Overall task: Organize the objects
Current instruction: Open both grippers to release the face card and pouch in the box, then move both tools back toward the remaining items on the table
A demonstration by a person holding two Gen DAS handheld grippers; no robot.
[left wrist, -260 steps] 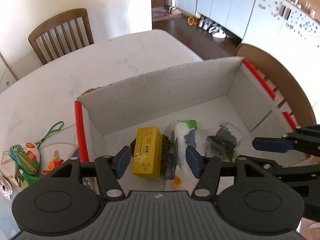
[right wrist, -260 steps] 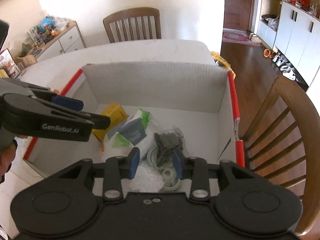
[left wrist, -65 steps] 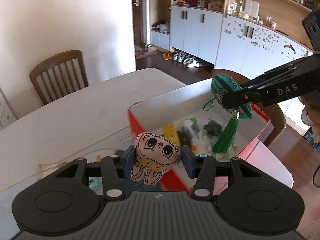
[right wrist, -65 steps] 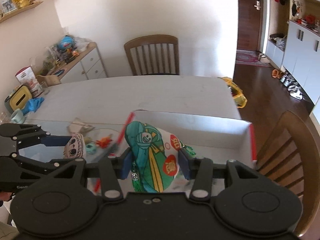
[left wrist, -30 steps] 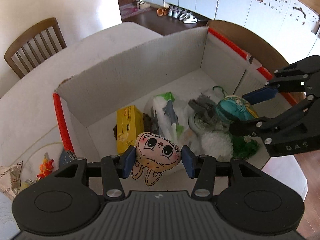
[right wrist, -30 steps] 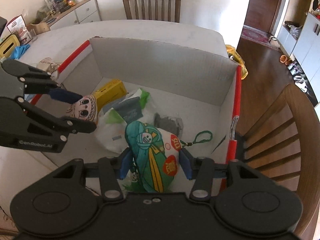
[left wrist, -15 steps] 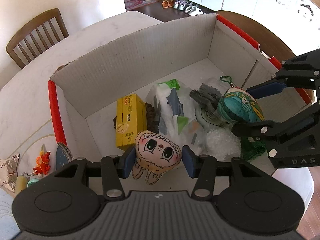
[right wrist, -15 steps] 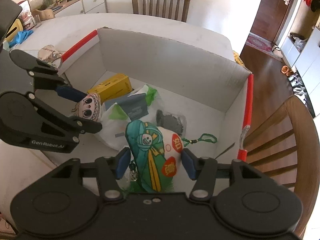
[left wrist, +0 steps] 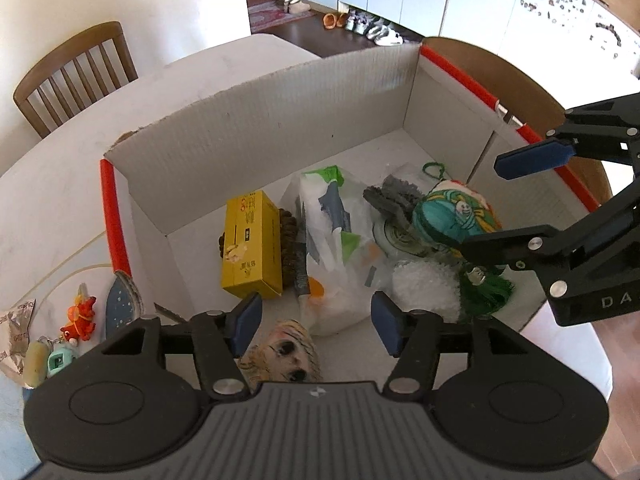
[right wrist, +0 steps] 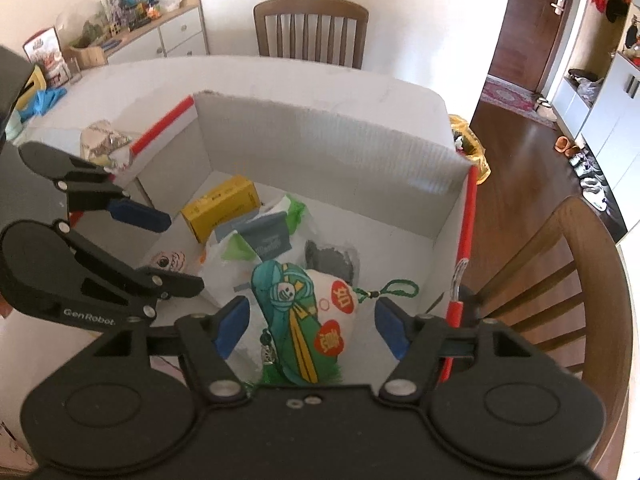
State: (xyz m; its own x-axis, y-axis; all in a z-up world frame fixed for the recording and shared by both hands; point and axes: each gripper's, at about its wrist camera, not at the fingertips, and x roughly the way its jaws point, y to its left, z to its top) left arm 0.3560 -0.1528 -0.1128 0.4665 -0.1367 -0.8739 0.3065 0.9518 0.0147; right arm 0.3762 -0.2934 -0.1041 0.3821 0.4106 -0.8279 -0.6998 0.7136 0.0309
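Observation:
An open cardboard box (left wrist: pixel 116 216) with red edges stands on the white table. My left gripper (left wrist: pixel 316 320) hangs over its near left corner. Its jaws are opening and no longer touch the beige plush face toy (left wrist: pixel 280 356), which shows blurred just below them. My right gripper (right wrist: pixel 311 328) is over the box's right side, and its jaws are opening too. Between its pads, clear of both, the green embroidered sachet (right wrist: pixel 296 292) with a tassel and cord loop rests on the items in the box.
Inside the box lie a yellow carton (left wrist: pixel 250 246), a white plastic bag (left wrist: pixel 332 248), a grey item (left wrist: pixel 390 198) and a white fluffy ball (left wrist: pixel 424 284). Small trinkets (left wrist: pixel 78 318) sit on the table left of the box. A wooden chair (right wrist: pixel 560 280) stands close on the right.
Both grippers have spread their jaws. The plush face toy has slipped down out of the left jaws, and the green sachet sits free between the right pads.

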